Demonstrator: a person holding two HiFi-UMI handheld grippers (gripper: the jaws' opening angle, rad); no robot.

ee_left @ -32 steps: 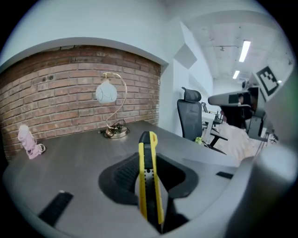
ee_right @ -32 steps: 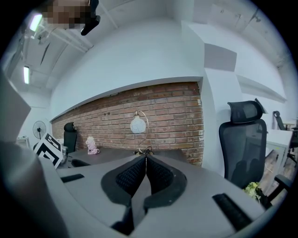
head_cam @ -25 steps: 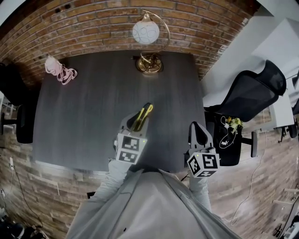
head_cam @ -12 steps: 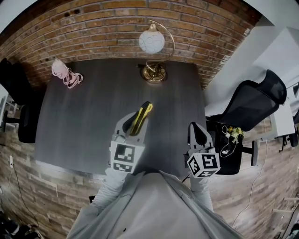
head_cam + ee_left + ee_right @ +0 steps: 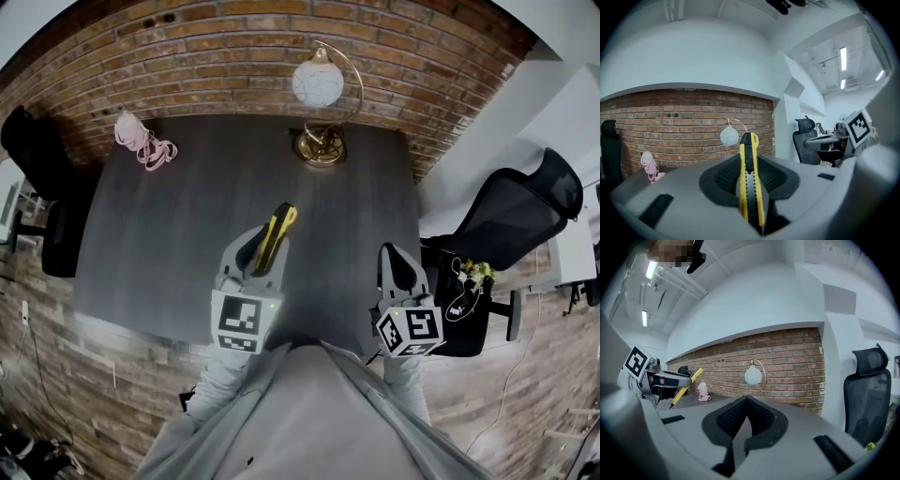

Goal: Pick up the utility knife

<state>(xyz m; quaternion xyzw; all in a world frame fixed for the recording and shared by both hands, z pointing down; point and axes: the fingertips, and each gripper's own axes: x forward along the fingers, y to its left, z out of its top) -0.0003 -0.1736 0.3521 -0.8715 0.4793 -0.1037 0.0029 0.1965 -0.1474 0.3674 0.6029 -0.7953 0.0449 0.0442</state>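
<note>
My left gripper point(image 5: 263, 246) is shut on the yellow and black utility knife point(image 5: 274, 235), lifted above the dark table point(image 5: 169, 234). In the left gripper view the utility knife point(image 5: 749, 180) stands upright between the left gripper's point(image 5: 751, 176) pads, its tip poking out past them. The right gripper view shows the knife point(image 5: 686, 386) slanting out of the left gripper at the left edge. My right gripper point(image 5: 395, 262) hovers near the table's right edge, and in its own view the right gripper point(image 5: 747, 401) has its jaws pressed together with nothing in them.
A brass lamp with a white globe point(image 5: 318, 86) stands at the table's far edge. A pink object point(image 5: 142, 142) lies at the far left corner. A black office chair point(image 5: 511, 217) stands to the right, another point(image 5: 37, 159) on the left. A brick wall point(image 5: 234, 37) backs the table.
The left gripper has risen with the knife held in it. The right gripper has barely shifted. The head camera's view has drifted slightly.
</note>
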